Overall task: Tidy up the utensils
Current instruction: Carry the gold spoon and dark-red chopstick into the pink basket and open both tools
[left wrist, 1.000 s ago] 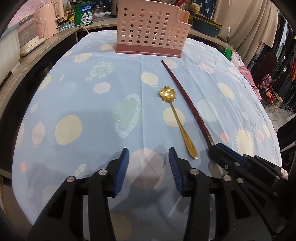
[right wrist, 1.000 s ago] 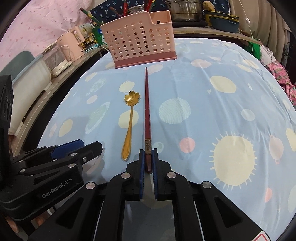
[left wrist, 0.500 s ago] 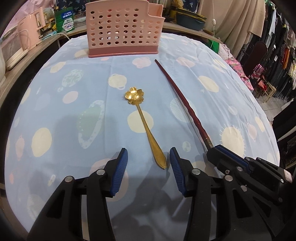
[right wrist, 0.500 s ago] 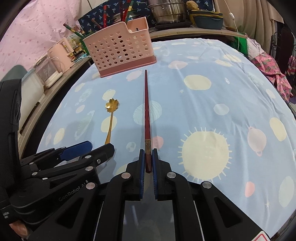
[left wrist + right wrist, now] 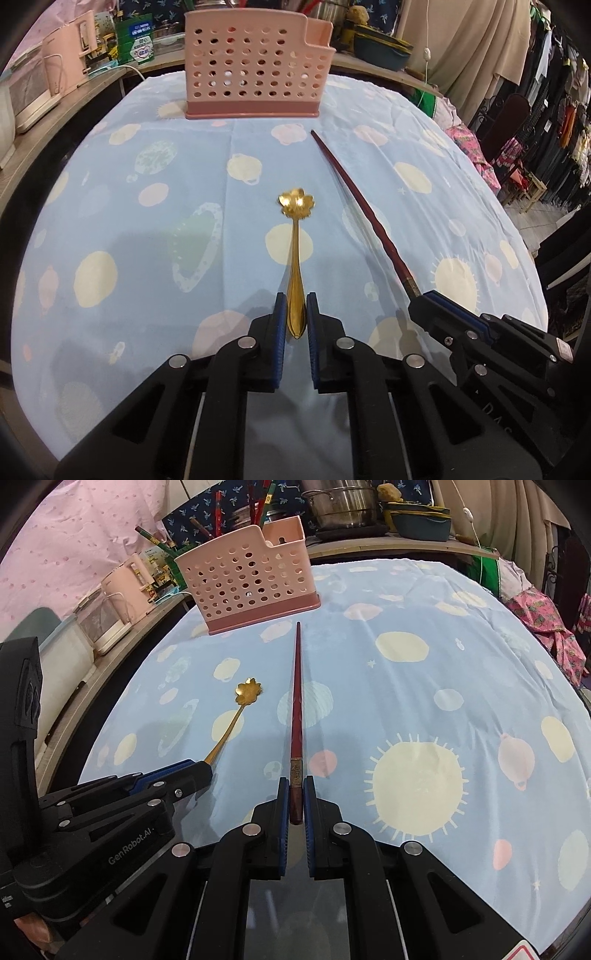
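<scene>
On the bench with its blue patterned cloth, the left tool is closing its jaws around the handle end of the gold spoon (flower-shaped bowl pointing toward the pink perforated basket). Just beside it, the right tool stands clamped on the thick end of the dark red chopstick, whose tip reaches toward the basket.

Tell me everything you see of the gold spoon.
The spoon looks like shiny gold metal, with a flower-shaped bowl of scalloped petals and a slim handle that widens toward its pointed end. It lies flat on the blue patterned cloth, bowl toward the pink basket, left of the red chopstick and apart from it. The left gripper is closing, its blue pads on either side of the handle end.
</scene>
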### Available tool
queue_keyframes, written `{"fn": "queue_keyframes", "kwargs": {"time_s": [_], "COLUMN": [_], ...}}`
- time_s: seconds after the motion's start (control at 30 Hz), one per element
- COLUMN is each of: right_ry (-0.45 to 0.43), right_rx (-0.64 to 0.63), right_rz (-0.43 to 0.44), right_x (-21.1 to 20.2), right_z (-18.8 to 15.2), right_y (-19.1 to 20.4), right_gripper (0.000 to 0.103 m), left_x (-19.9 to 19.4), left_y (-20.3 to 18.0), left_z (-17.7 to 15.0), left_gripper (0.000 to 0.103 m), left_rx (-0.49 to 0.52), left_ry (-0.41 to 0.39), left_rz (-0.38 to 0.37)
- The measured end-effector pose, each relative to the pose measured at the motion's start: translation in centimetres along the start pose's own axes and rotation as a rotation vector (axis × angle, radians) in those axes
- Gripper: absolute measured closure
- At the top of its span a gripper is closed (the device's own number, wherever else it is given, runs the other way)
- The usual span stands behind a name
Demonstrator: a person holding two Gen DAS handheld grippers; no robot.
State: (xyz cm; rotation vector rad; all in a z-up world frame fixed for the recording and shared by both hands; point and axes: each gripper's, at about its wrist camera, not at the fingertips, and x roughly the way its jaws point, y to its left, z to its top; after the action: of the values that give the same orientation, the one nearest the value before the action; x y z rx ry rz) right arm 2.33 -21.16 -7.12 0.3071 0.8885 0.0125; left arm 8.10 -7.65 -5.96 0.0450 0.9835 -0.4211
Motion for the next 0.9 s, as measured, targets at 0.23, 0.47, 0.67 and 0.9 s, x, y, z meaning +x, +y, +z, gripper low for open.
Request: {"fn": "queue_keyframes", "kwargs": {"time_s": [0.23,0.47,0.67,0.9], "right_ry": [-0.053,-0.134,-0.195,-0.271], "right_rx": [0.007,0.017,0.032,0.038], "right_rz": [0.019,0.051,0.082,0.104], "right_x": [-2.1,-5.0,-7.0,-9.4], "right_z": [0.8,2.7,4.7,7.4], "right_y": [0.2,0.4,0.6,1.0], "right_gripper": [0.096,0.096,0.096,0.096], "left_x": [-3.5,-6.2,-7.5,-9.5], "left_y": [1.0,2.0,2.3,2.6], "left_z": [1.8,4.3,5.8,7.6], "left_gripper": [0.093,0.102,0.102,0.102], "left_rx": [-0.033,-0.058,-0.052,-0.049], "left_ry": [-0.089,-0.162,-0.200,-0.243], "left_rz": [0.010,0.007,0.021,0.036]}}
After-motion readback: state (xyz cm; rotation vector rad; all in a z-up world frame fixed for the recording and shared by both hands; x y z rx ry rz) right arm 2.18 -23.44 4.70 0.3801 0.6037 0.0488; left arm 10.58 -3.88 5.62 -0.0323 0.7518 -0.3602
